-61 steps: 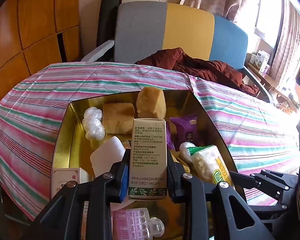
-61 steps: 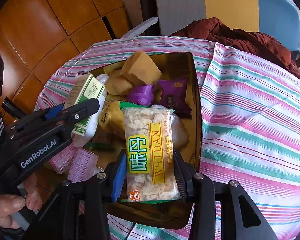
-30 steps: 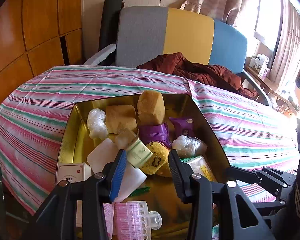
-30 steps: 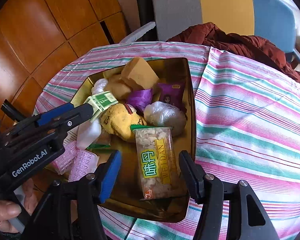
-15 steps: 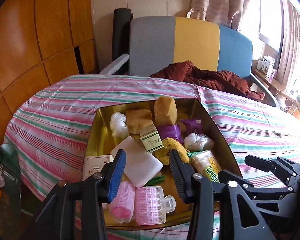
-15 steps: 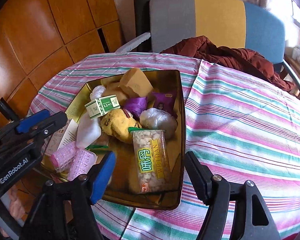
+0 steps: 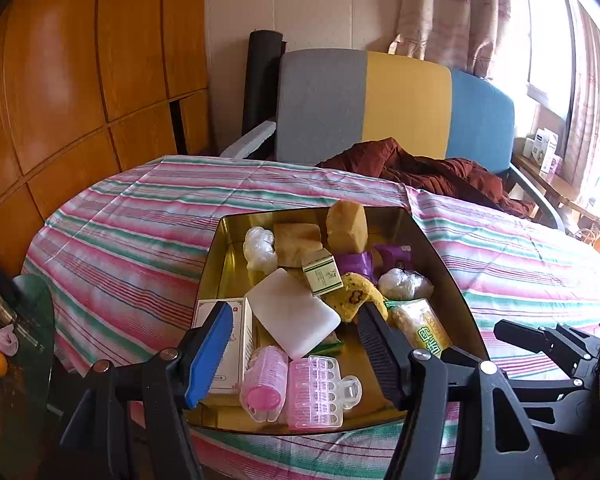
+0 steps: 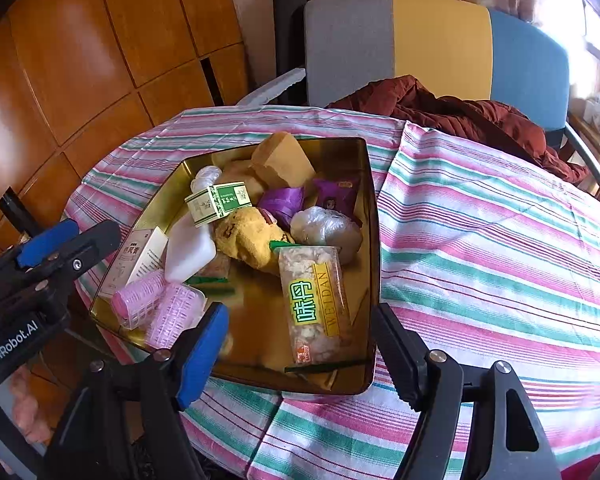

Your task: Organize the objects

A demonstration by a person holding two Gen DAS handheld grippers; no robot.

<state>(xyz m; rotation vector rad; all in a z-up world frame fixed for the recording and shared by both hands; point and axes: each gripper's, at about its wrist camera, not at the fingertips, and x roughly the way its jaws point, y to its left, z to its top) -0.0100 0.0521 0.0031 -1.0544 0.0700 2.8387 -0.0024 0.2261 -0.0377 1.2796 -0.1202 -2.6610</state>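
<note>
A striped tablecloth (image 8: 480,240) covers the table; 1 gold tray (image 8: 374,280) lies on it.

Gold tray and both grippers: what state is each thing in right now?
Left gripper: open, empty, above the tray's near edge.
Right gripper: open, empty.
Gold metal tray: on the striped cloth, filled.
Green-and-white small box: lying atop the pile.
Clear snack packet with yellow label: flat in the tray.
White plastic block: tilted, resting on other items.
Pink hair rollers: lying at the near edge.
</note>
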